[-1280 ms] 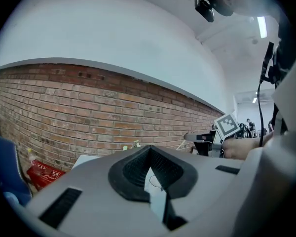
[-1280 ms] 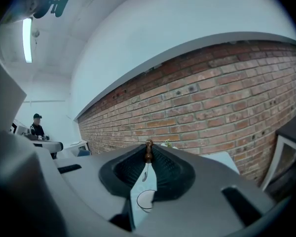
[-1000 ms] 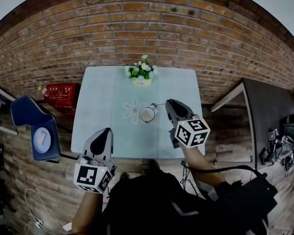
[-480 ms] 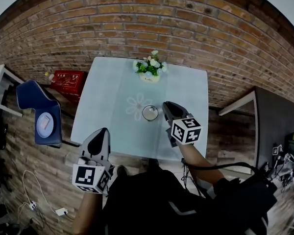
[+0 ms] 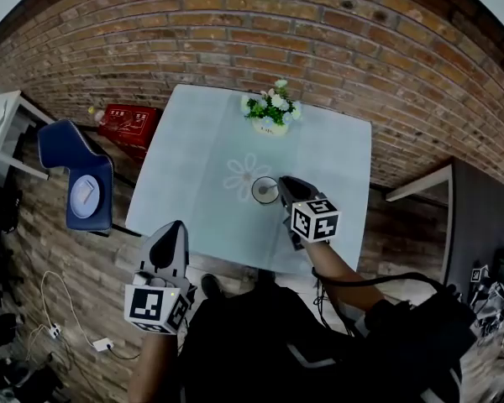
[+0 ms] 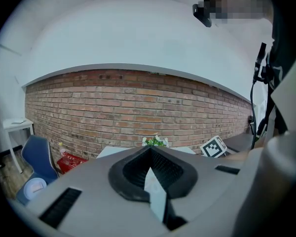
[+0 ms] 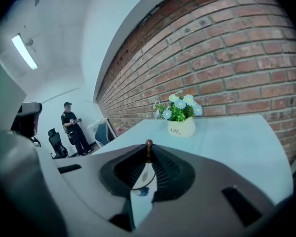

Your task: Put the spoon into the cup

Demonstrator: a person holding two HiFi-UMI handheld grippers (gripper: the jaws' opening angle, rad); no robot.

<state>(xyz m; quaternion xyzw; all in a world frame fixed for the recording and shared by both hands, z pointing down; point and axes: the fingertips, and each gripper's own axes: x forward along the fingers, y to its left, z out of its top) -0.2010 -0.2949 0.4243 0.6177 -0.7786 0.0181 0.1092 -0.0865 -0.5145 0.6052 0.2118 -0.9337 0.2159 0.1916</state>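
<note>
A small white cup (image 5: 264,190) stands upright near the middle of the pale table (image 5: 193,166). My right gripper (image 5: 283,185) hovers low right beside the cup, on its right, and covers its right rim. In the right gripper view the right gripper (image 7: 148,153) is shut on the spoon (image 7: 148,144), whose brown knob end pokes out past the fingertips. That view does not show the cup. My left gripper (image 5: 173,228) hangs off the table's near edge; its jaws (image 6: 149,151) stand shut with nothing between them.
A white pot of flowers (image 5: 271,112) stands at the table's far edge by the brick wall (image 5: 260,32). A blue chair (image 5: 77,179) and a red box (image 5: 128,122) sit left of the table. A person (image 7: 73,128) stands far off in the room.
My right gripper has sunk toward the table with the spoon and closed in on the cup. The left gripper has stayed by the near edge.
</note>
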